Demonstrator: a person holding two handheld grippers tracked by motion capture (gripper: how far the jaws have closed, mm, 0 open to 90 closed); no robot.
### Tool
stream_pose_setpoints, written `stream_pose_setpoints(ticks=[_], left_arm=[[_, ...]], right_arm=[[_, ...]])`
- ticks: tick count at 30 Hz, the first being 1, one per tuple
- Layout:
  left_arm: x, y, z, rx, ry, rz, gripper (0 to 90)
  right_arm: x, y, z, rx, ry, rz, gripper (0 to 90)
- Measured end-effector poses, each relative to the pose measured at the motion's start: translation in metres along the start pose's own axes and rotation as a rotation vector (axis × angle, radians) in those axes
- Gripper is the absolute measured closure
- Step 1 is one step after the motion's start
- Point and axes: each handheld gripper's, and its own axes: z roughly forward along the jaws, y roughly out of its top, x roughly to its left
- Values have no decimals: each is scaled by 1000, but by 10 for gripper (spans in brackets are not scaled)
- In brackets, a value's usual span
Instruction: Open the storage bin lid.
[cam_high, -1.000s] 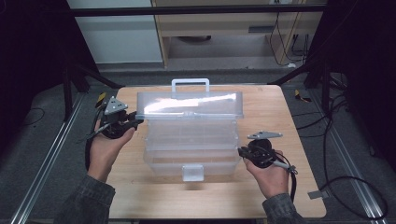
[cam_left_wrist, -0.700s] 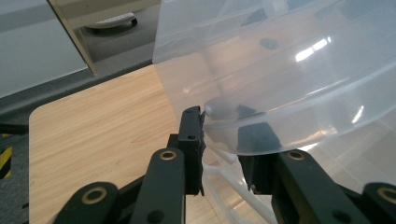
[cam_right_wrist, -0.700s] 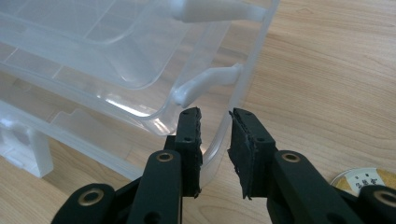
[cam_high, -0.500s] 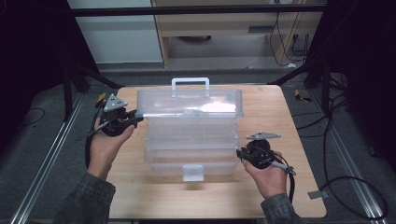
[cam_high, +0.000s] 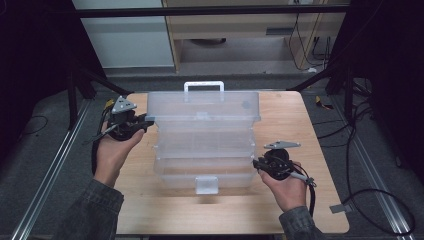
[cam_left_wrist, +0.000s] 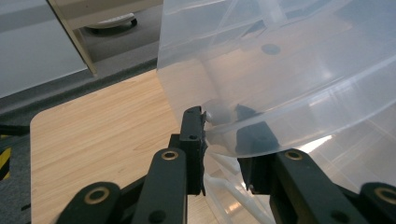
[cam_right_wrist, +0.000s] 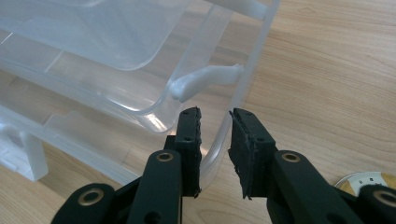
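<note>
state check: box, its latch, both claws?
clear tiered box: trays fanned out, top tray swung back, on the table
front latch: undone, hanging down
left claw: shut on the top tray's rim
right claw: just been opening; rim of the lowest tray between the jaws, gap showing
</note>
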Motion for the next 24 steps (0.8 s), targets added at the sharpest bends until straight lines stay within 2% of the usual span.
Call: stream_pose_setpoints(ticks=[8,11,16,24], left_arm=[[3,4,3,3,1,-3,732],[5,5,5,-11,-4,-22,732],[7,8,7,-7,-2,-18,737],[9,16,12,-16,32,-13,754]], right_arm=[[0,0,1,3,-3,-7,720],[0,0,1,-1,1,-10,721],[0,0,1,-1,0,-13,720],[-1,0,1,-4,2,-17,719]])
